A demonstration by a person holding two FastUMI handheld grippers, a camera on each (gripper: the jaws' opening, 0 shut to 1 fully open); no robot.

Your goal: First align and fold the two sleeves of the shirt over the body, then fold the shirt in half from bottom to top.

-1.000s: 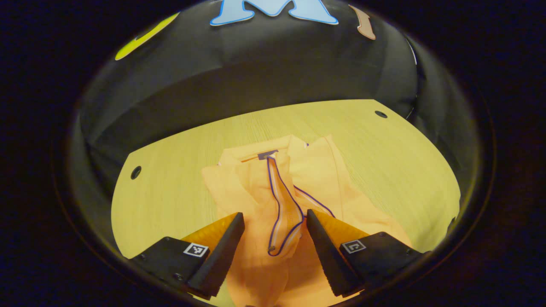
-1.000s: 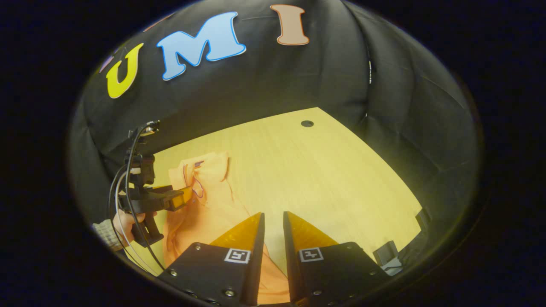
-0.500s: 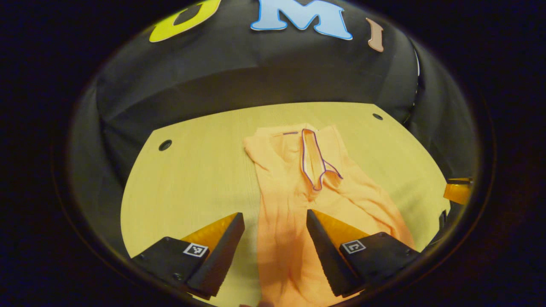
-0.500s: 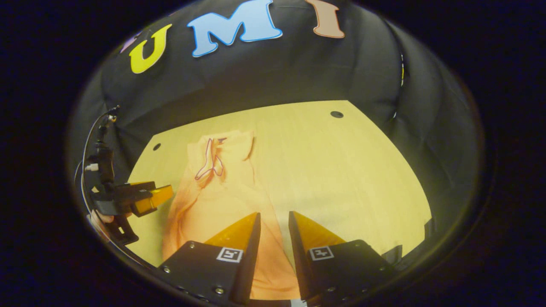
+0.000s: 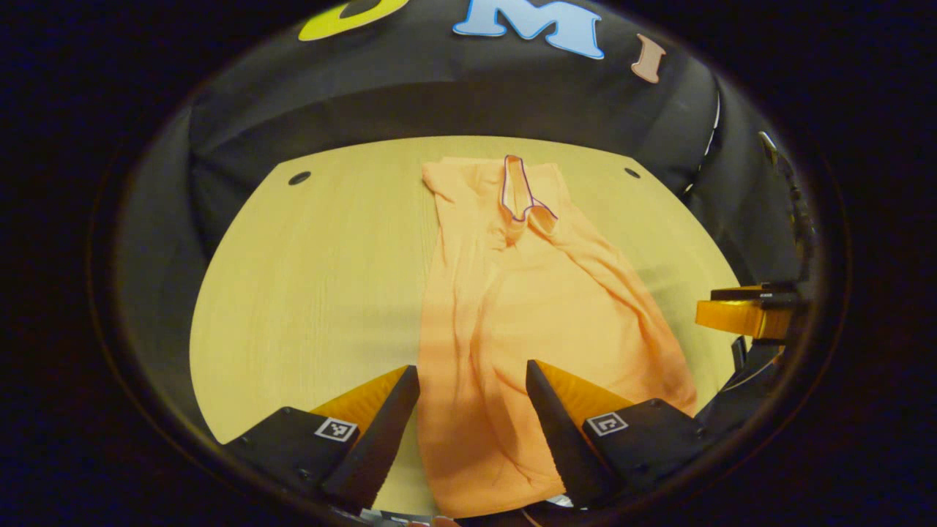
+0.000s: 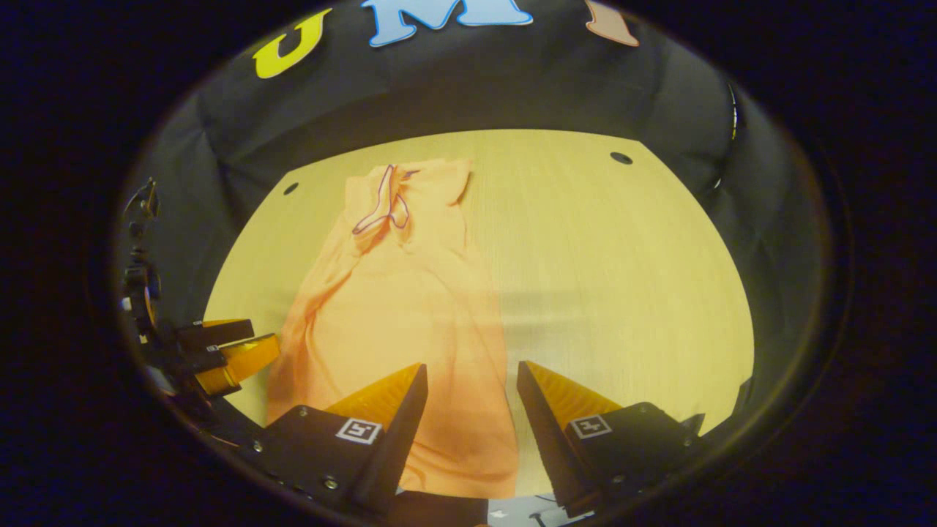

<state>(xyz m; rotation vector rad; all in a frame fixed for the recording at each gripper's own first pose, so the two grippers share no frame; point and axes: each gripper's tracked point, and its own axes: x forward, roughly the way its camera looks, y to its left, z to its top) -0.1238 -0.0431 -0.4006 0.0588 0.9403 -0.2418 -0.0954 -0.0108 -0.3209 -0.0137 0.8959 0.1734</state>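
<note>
An orange shirt (image 5: 512, 307) lies lengthwise on the wooden table (image 5: 315, 278), sleeves folded over the body into a long narrow strip. Its purple-trimmed sleeve cuff (image 5: 521, 197) rests near the far collar end. My left gripper (image 5: 472, 377) is open above the near hem, with nothing between its fingers. In the right gripper view the same shirt (image 6: 399, 307) runs from the far left toward me, and my right gripper (image 6: 465, 377) is open over its near right edge. The other gripper (image 6: 234, 355) hovers at the shirt's left side, and the right one (image 5: 739, 315) appears at the right of the left gripper view.
The table has round holes near its far corners (image 5: 299, 178) (image 5: 632, 173) (image 6: 621, 157). Black cloth walls surround the table on the far and lateral sides. Bare wood stretches to the right of the shirt (image 6: 607, 278) and to its left (image 5: 293, 307).
Both grippers drew back toward the near hem, so the whole shirt now lies stretched out in view. My right gripper's fingers went from nearly closed to open.
</note>
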